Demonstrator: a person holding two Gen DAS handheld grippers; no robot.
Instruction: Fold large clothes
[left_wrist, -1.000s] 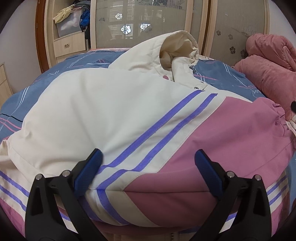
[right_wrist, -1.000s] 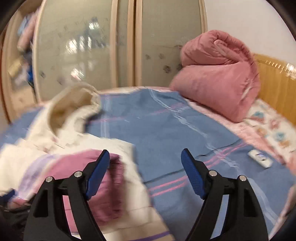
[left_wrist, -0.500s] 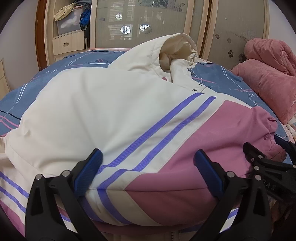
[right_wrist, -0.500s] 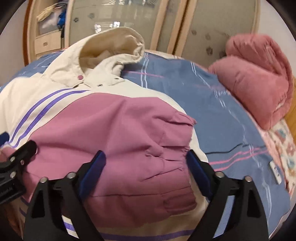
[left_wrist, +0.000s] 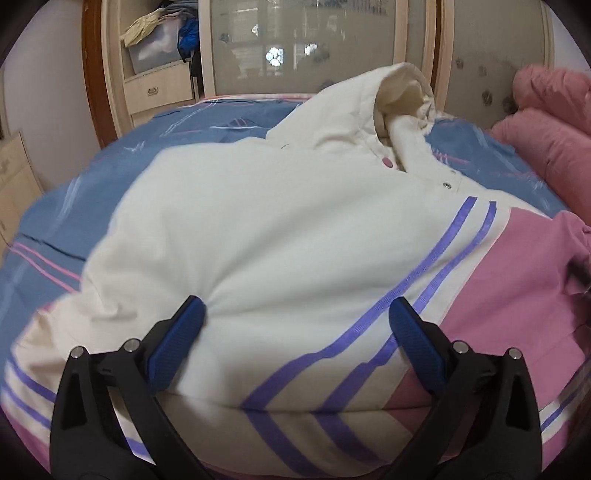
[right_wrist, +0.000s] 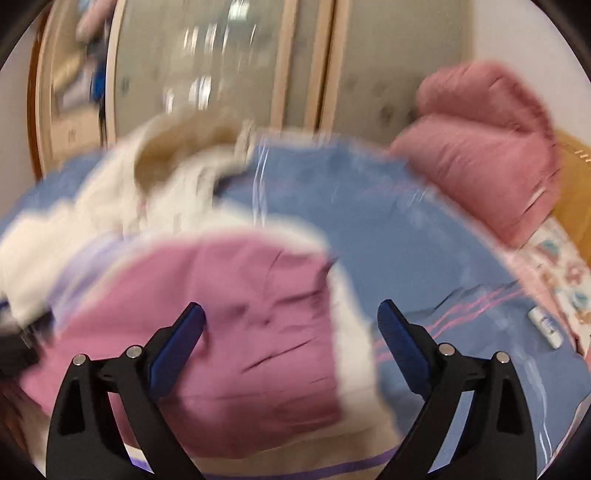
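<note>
across the middle of the bed (left_wrist: 192, 122), on its blue striped sheet, lies the big padded jacket (left_wrist: 258, 236), cream and pink with purple stripes, its hood (left_wrist: 399, 96) toward the wardrobe (left_wrist: 317, 40) side and a sleeve already laid over the body. a rolled pink quilt (right_wrist: 487, 147) sits at the bed's far right corner. the left gripper (left_wrist: 297, 343) hangs spread wide over the near hem, pinching nothing. the right gripper (right_wrist: 291, 341) is spread wide too, over the pink cuff (right_wrist: 258, 314), gripping nothing; that view is blurred. the step looks like a regrasp between folds. next, i'd judge, both need to nip the near hem and carry it toward the hood.
</note>
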